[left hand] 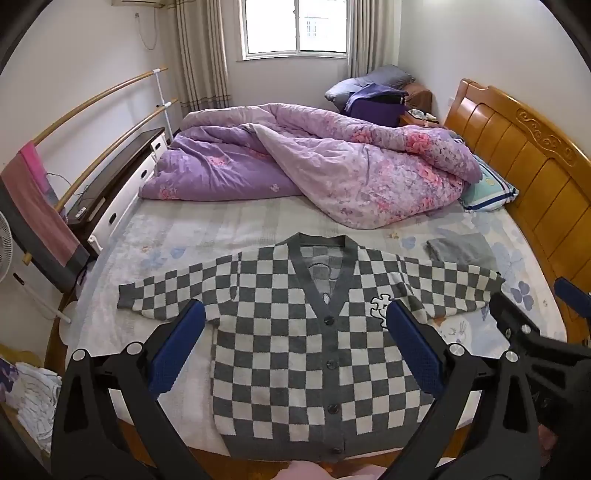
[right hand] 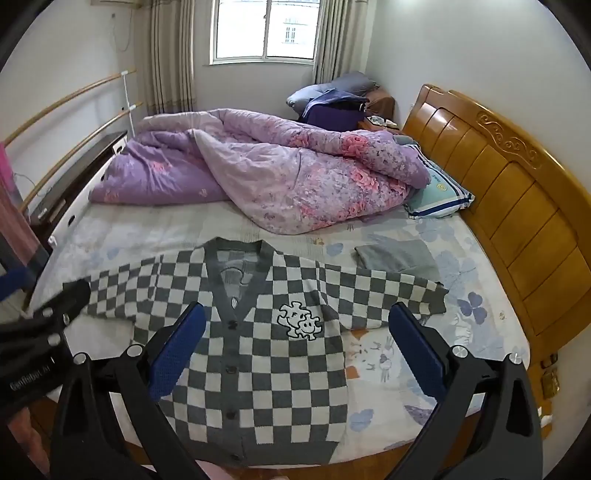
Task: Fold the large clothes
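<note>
cardigan: we saw the grey-and-white checkered cardigan (left hand: 295, 332) lying flat on the bed (left hand: 192, 236), buttoned, front up, both sleeves spread out sideways, hem at the bed's near edge.
patch: a white puzzle-shaped patch (right hand: 299, 319) sat on the cardigan's chest, beside the button line.
left gripper: the left gripper (left hand: 295, 347) hung above the cardigan's body, jaws spread wide, nothing between them, not touching the cloth as far as we could tell.
right gripper: the right gripper (right hand: 295, 347) hung above the cardigan on the patch side, jaws wide apart too, holding nothing.
folded cloth: a small grey folded cloth (right hand: 399, 258) lay just beyond the cardigan's sleeve on the headboard side.
quilt: a purple floral quilt (left hand: 314, 170) was bunched up beyond the cardigan's collar, well apart from it.
pillow: a pale blue-striped pillow (left hand: 487, 192) sat beyond the cardigan, between quilt and wooden headboard (left hand: 524, 158).
window: we noted a window (left hand: 295, 26) on the wall far past the cardigan.
</note>
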